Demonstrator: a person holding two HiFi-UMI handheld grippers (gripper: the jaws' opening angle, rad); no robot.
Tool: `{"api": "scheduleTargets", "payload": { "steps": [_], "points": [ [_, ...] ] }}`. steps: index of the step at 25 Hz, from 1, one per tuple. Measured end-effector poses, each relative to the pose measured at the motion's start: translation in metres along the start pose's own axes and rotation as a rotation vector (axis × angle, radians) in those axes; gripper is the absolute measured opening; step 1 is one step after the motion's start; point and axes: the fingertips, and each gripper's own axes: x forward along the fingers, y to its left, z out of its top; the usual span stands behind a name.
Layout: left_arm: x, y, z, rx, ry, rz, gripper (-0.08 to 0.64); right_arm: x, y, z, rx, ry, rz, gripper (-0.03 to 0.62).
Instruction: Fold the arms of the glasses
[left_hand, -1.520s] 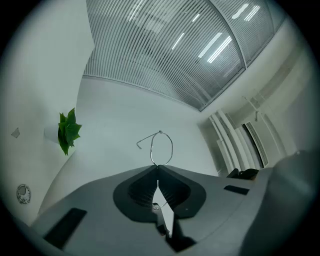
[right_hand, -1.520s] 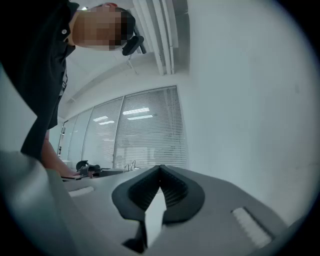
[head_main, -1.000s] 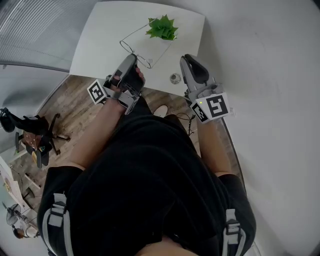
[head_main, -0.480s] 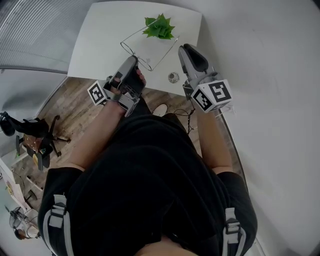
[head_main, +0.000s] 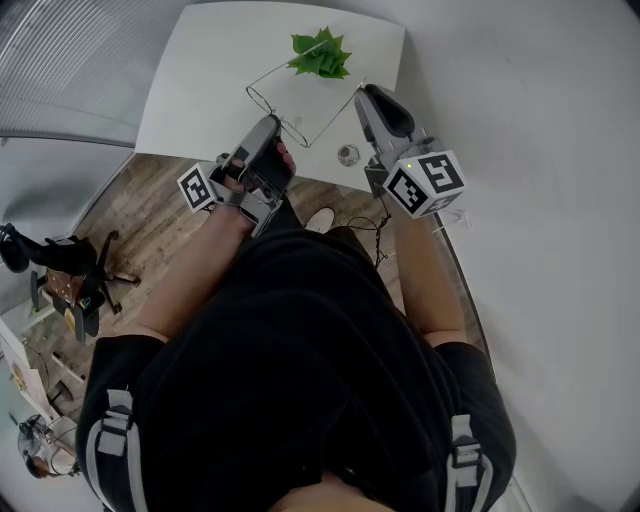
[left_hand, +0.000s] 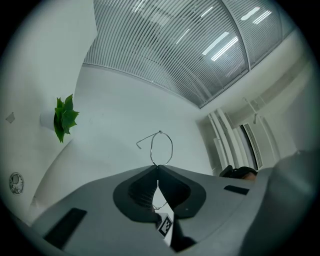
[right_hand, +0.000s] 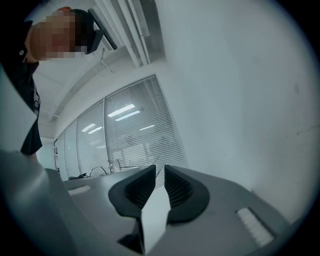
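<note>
The glasses (head_main: 283, 120), thin wire ones, hang in the air over the near right part of the table (head_main: 200, 90), held up between the two tools. The left gripper (head_main: 272, 120) has its jaws pinched together on the frame. In the left gripper view the tips meet on the wire just under one round lens (left_hand: 161, 148), which stands up above them, and more wire shows in the hollow behind the pads. From there one arm (head_main: 335, 117) runs out to the right and ends at the tip of the right gripper (head_main: 362, 92). In the right gripper view its jaws stand a little apart, with a narrow slit between the ribbed pads (right_hand: 145, 187). The thin end of that arm shows in the slit at the tips, and the pads do not press on it. The other arm runs from the far lens toward the plant (head_main: 320, 55), which sits at the table's far edge, right of its middle. Both arms are spread out, not folded. A small round thing (head_main: 348, 155) lies on the table close to its near edge, just left of the right gripper. It is too small to make out.
</note>
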Motion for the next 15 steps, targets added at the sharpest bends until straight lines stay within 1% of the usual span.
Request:
{"api": "scheduleTargets", "payload": {
  "steps": [6, 15],
  "points": [
    [-0.002, -0.003, -0.004, -0.004, 0.02, -0.014, 0.014, 0.001, 0.005, -0.001, 0.017, 0.002, 0.021, 0.063],
    [-0.003, -0.003, -0.009, -0.014, 0.034, -0.018, 0.014, 0.005, 0.016, 0.0, 0.014, 0.006, 0.067, 0.055]
  ]
}}
